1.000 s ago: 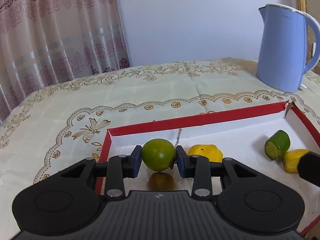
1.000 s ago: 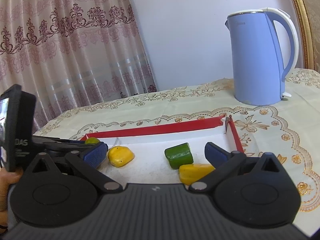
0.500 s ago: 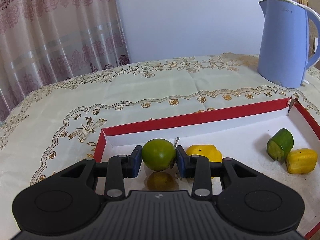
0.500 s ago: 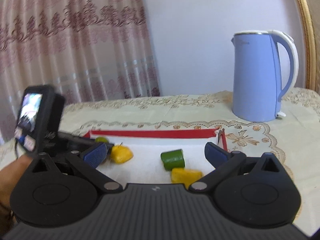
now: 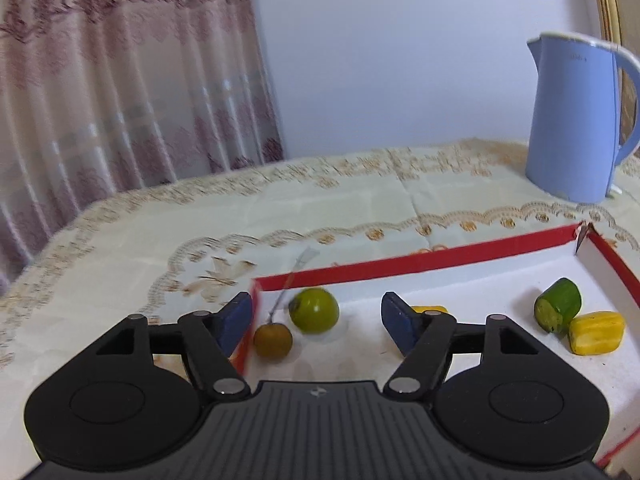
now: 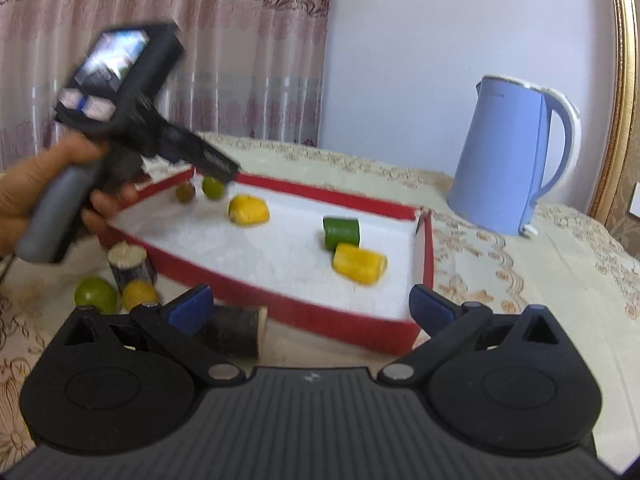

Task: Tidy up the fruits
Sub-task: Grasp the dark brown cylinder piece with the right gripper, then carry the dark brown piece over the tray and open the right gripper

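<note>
With my left hand-held gripper [image 5: 316, 322] opening and its jaws clear of the green fruit [image 5: 314, 311] lying between them in the red tray [image 5: 440, 258], five pieces were in, while several fruits [image 6: 96, 294] waited beside my spread, empty right hand-held gripper [image 6: 310, 306].

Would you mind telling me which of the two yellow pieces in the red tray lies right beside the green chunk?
The yellow piece near the tray's right wall; it touches the green chunk. The other yellow piece lies alone toward the left end.
</note>
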`<state>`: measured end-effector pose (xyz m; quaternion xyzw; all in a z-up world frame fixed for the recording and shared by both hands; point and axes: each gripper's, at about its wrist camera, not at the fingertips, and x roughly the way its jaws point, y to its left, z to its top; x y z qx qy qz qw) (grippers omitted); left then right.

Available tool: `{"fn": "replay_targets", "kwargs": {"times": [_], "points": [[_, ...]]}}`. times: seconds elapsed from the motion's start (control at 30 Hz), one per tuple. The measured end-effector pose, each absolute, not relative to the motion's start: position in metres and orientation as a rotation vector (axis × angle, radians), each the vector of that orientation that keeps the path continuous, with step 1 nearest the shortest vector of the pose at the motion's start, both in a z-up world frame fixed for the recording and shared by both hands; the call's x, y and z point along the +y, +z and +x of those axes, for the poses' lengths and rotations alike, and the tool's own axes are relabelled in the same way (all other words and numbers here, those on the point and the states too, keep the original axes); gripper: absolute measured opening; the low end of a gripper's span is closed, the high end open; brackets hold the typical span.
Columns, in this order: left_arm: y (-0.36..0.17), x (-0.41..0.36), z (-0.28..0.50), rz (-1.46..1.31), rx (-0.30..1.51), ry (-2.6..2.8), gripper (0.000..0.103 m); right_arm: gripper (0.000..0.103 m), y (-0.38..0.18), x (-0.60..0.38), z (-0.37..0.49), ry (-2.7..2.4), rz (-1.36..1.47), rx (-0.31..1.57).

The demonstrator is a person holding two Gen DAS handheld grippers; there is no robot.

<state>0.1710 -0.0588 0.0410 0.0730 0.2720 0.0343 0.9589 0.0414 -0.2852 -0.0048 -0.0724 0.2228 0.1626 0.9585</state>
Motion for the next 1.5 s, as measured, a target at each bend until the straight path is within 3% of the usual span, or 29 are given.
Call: {"fn": "replay_targets", "kwargs": {"times": [0.1,0.57,0.6,0.73,0.83,0.93,1.03,1.5], "points": [[0.051,-0.047,0.145,0.114,0.503,0.095,0.081,0.103,-0.009,-0.283,0.045,0.324,-0.162,0.476],[0.043,0.002,0.118,-0.076,0.396,0.153,0.082,0.102,-0.011,-0.274,0.04,0.202,-0.237,0.491],[0.043,0.004,0.118,-0.093,0.4,0.144,0.082,0.1,-0.011,-0.273,0.037,0.207,-0.231,0.486],[0.043,0.003,0.112,-0.1,0.39,0.12,0.082,0.068,-0.015,-0.267,0.04,0.282,-0.251,0.536],[0.043,0.0,0.111,-0.081,0.387,0.112,0.082,0.049,-0.018,-0.264,0.046,0.344,-0.247,0.575],[0.043,-0.002,0.111,-0.071,0.39,0.099,0.082,0.039,-0.02,-0.257,0.05,0.379,-0.269,0.588],[0.042,-0.002,0.111,-0.07,0.392,0.094,0.082,0.033,-0.018,-0.254,0.051,0.4,-0.27,0.594],[0.039,-0.004,0.112,-0.061,0.415,0.086,0.082,0.033,-0.006,-0.265,0.041,0.375,-0.208,0.551]]}}
